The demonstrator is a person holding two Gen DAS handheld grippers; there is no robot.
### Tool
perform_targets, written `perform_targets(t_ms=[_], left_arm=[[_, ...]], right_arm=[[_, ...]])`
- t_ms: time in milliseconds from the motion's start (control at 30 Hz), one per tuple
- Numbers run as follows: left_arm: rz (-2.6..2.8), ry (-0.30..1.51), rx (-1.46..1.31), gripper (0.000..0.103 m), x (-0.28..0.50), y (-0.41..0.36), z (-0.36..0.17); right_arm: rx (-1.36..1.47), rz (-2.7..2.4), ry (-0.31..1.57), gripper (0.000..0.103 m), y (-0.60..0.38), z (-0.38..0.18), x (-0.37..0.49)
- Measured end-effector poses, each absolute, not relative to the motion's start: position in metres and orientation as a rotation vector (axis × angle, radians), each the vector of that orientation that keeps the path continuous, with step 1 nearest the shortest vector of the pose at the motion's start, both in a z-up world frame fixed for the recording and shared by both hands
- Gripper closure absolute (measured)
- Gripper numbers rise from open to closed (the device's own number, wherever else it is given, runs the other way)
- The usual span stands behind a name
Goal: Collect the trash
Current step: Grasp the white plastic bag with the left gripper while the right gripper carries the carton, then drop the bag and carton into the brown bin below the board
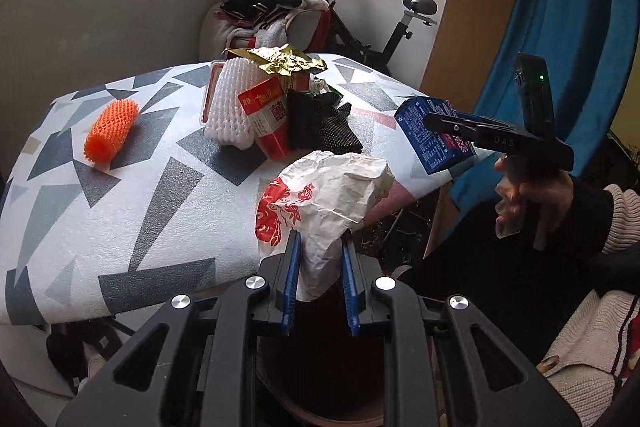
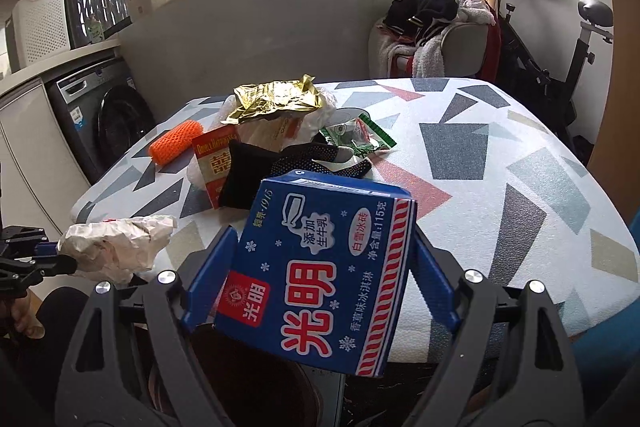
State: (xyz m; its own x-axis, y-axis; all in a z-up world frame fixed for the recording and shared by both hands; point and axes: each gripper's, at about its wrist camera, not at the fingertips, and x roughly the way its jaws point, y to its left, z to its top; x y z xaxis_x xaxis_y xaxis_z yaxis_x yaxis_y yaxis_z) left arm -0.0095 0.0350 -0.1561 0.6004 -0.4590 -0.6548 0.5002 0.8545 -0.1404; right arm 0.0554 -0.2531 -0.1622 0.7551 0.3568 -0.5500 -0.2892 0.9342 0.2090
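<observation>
My left gripper (image 1: 320,247) is shut on a crumpled white paper bag with red print (image 1: 324,195), held over the table's near edge; the bag also shows in the right wrist view (image 2: 116,247). My right gripper (image 2: 324,239) is shut on a blue ice-cream carton (image 2: 316,279), held above the near table edge; the carton also shows in the left wrist view (image 1: 434,135). More trash lies in a pile mid-table: a gold foil wrapper (image 1: 280,61), a white foam net (image 1: 230,103), a red box (image 1: 268,119), a black dotted cloth (image 1: 320,123) and an orange foam net (image 1: 110,131).
The table (image 1: 140,195) has a patterned cover. A dark round bin opening (image 1: 320,367) sits below both grippers. A chair piled with clothes (image 1: 272,11) and an exercise bike (image 1: 380,27) stand behind the table. A washing machine (image 2: 104,115) stands at the left.
</observation>
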Motion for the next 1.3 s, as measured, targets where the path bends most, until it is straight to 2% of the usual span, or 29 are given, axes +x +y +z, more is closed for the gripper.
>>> perform_targets(t_ms=[100,367,533,867,1033,1067,1100,1133,1167,1267,1300], left_arm=[[-0.540,0.736,0.019,0.083,-0.015,0.037,-0.164],[-0.490,0.702,-0.042,0.083,-0.026,0.047,-0.163],[-0.507,0.717,-0.044,0.083,-0.026,0.046,-0.166],[-0.591,0.748,-0.052,0.082,-0.025,0.043,-0.173],[-0.650,0.826,-0.022,0.081,-0.020,0.028,-0.185],[-0.644,0.839,-0.012,0.080,-0.019,0.026,-0.188],[-0.638,0.852,-0.005,0.068,-0.018,0.024,-0.190],[-0.627,0.860,0.001,0.045,-0.017,0.022,-0.192],[-0.612,0.860,0.006,0.035,-0.016,0.022,-0.192],[-0.577,0.848,0.012,0.025,-0.016,0.024,-0.192],[-0.546,0.848,0.019,0.017,-0.015,0.024,-0.191]], right_arm=[[0.145,0.414,0.639,0.020,-0.245,-0.164,0.041],[-0.051,0.652,0.754,0.019,-0.172,-0.184,0.012],[-0.152,0.679,0.829,0.007,-0.145,-0.202,0.008],[0.067,0.421,0.735,0.006,-0.205,-0.188,0.025],[0.215,0.337,0.756,0.006,-0.237,-0.194,0.037],[0.230,0.333,0.756,0.006,-0.240,-0.194,0.037],[0.237,0.332,0.756,0.006,-0.242,-0.194,0.037],[0.238,0.333,0.755,0.006,-0.242,-0.194,0.037],[0.235,0.336,0.755,0.006,-0.242,-0.195,0.038],[0.217,0.343,0.760,0.006,-0.238,-0.196,0.037],[0.213,0.346,0.762,0.006,-0.237,-0.196,0.037]])
